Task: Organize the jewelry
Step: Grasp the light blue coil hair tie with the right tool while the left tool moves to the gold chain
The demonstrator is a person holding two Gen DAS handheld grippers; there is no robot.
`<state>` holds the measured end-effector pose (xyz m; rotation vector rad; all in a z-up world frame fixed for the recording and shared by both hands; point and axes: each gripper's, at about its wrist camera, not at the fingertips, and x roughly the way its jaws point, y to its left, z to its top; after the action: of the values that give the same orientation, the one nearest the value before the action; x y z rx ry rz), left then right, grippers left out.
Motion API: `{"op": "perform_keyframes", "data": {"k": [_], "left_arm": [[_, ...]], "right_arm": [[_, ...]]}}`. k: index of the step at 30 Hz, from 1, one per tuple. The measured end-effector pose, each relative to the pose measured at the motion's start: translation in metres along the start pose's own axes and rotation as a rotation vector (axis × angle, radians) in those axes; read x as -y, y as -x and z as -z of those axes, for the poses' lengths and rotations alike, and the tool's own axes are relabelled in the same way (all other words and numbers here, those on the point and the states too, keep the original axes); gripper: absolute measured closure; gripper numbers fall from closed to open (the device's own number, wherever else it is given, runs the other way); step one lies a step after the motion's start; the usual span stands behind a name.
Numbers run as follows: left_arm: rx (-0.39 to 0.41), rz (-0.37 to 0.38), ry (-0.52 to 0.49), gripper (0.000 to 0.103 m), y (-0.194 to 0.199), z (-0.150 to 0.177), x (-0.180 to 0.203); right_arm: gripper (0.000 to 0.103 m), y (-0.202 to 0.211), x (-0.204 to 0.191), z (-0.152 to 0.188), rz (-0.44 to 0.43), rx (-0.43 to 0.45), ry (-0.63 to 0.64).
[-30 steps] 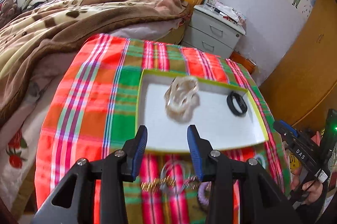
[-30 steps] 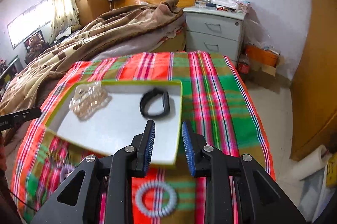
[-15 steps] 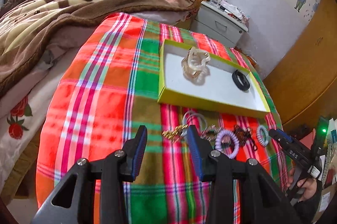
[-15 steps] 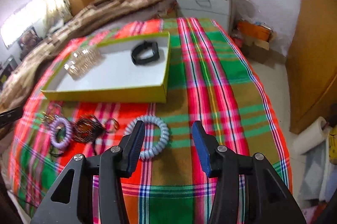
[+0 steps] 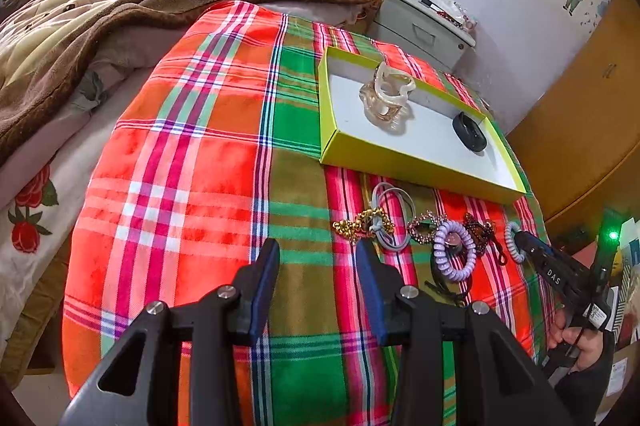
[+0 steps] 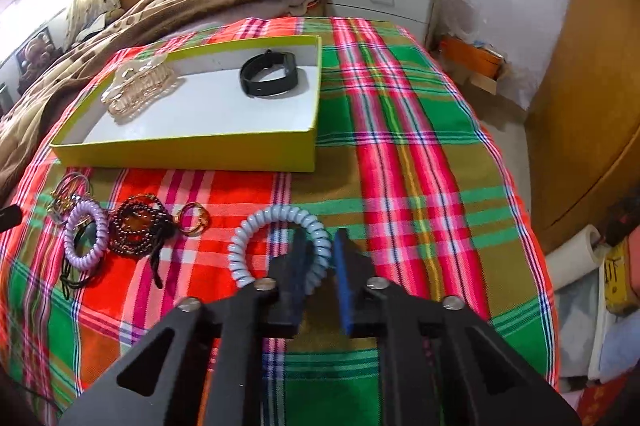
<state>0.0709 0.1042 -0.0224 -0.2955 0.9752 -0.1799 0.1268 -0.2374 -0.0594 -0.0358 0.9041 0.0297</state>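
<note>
Two pieces lie in our yellow-green cardboard tray (image 6: 192, 150); right tongs (image 6: 320, 266) straddle the pale-blue spiral band (image 6: 256, 226), left tongs (image 5: 316, 266) spread; several remain.

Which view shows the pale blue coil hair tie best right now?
The right wrist view: the pale blue coil hair tie lies close and large, with the right gripper straddling its right side. In the left wrist view it is a small sliver at the far right, partly hidden by that gripper.
</note>
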Motion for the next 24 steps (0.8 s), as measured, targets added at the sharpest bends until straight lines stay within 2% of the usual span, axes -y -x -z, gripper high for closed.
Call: {"op": "perform_keyframes", "data": {"k": [6, 10, 15, 20, 24], "left_arm": [[-0.022, -0.015, -0.054, 0.062, -0.013, -0.008, 0.011], [-0.061, -0.066, -0.133, 0.062, -0.027, -0.007, 0.021], [-0.056, -0.085, -0.224, 0.061, -0.033, -0.006, 0.039], [-0.049, -0.179, -0.345, 0.060, -0.043, -0.008, 0.052], [-0.050, -0.172, -0.359, 0.060, -0.046, -0.014, 0.050]], "right_arm": [[0.093, 0.004, 0.006, -0.002, -0.027, 0.024, -0.022], [0.093, 0.006, 0.009, -0.004, -0.044, 0.032, -0.033], [0.093, 0.008, 0.010, -0.007, -0.065, 0.042, -0.037], [0.093, 0.006, 0.010, -0.008, -0.078, 0.039, -0.042], [0.093, 0.005, 0.010, -0.009, -0.083, 0.043, -0.050]]}}
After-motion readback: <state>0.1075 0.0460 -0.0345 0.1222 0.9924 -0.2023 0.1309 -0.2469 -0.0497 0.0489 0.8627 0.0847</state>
